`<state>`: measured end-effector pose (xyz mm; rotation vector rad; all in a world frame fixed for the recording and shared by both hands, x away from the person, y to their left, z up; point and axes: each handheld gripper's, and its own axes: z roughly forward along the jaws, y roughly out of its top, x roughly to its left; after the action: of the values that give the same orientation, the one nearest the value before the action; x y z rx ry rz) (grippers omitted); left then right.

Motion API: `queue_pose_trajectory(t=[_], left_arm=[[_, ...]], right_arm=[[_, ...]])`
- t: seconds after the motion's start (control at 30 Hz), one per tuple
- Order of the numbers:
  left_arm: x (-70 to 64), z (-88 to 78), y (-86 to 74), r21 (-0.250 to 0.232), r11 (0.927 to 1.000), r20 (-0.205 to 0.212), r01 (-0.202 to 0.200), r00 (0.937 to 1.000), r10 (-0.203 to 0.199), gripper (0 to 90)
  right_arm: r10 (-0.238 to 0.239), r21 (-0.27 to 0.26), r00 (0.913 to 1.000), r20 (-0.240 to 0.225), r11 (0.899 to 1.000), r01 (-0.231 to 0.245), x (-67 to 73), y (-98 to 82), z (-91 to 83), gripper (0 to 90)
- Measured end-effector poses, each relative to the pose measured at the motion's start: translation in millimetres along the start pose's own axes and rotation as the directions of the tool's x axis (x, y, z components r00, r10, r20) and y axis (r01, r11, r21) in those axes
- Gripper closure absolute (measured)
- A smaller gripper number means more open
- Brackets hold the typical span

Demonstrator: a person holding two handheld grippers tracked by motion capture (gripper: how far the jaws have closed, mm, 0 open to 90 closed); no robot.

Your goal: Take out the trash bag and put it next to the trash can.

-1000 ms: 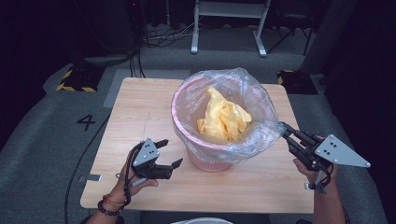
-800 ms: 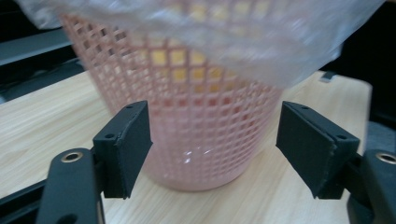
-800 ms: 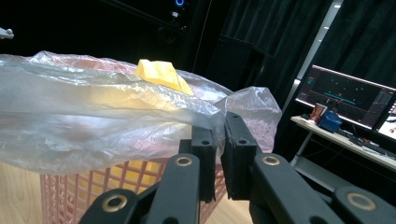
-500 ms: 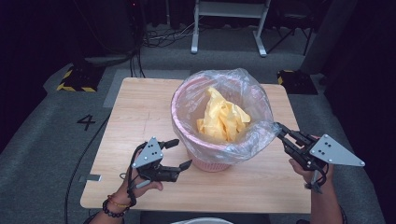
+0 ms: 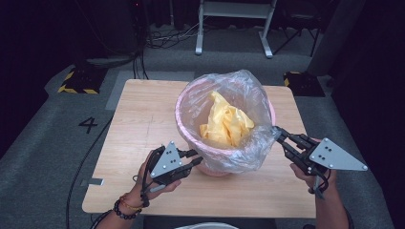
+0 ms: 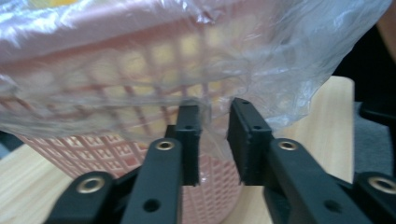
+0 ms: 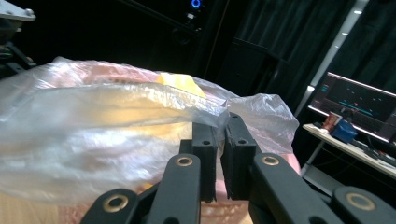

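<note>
Pinched the clear bag with the right gripper at frame right; left gripper, jaws parted, nosed against the pink basket at lower centre.

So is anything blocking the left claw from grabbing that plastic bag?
Nothing visible. The left gripper sits right at the pink basket, jaws apart, with a fold of the clear bag already between them.

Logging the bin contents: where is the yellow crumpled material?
In the high view, the yellow crumpled material sits inside the clear bag lining the pink basket, mid-table.
</note>
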<state>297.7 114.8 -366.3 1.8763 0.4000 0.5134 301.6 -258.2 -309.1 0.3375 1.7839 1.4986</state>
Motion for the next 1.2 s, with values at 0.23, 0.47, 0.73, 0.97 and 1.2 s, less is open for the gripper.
queue_pose_trajectory(t=[0.23, 0.47, 0.73, 0.97, 1.2], left_arm=[[-3.9, 0.7, 2.6, 0.019, 0.9993, -0.043, -0.031, 0.9986, 0.032, 88.9], [-8.4, 3.0, 7.6, 0.042, 0.9983, -0.071, -0.04, 0.9966, 0.043, 90.0], [-13.9, 9.0, 12.0, 0.049, 0.9984, -0.083, -0.027, 0.996, 0.031, 90.0], [-11.9, 11.3, 10.6, 0.028, 0.9996, -0.062, -0.007, 0.998, 0.009, 90.0], [-8.6, 9.8, 6.1, -0.008, 0.9995, -0.031, 0.03, 0.9991, -0.03, 90.0]], right_arm=[[-0.037, -0.001, 0.9987, -0.036, 0.999, 0.037, 14.4, 12.2, 9.5, 83.0], [-0.037, 0.018, 0.9955, -0.087, 0.999, 0.039, 26.1, 22.3, 19.8, 84.1], [-0.012, 0.017, 0.9849, -0.172, 1.0, 0.016, 48.1, 33.6, 28.6, 85.2], [-0.035, -0.004, 0.9681, -0.248, 0.999, 0.035, 73.8, 39.9, 32.3, 87.7], [-0.036, 0.003, 0.953, -0.301, 0.999, 0.038, 93.4, 31.7, 40.5, 89.7]])
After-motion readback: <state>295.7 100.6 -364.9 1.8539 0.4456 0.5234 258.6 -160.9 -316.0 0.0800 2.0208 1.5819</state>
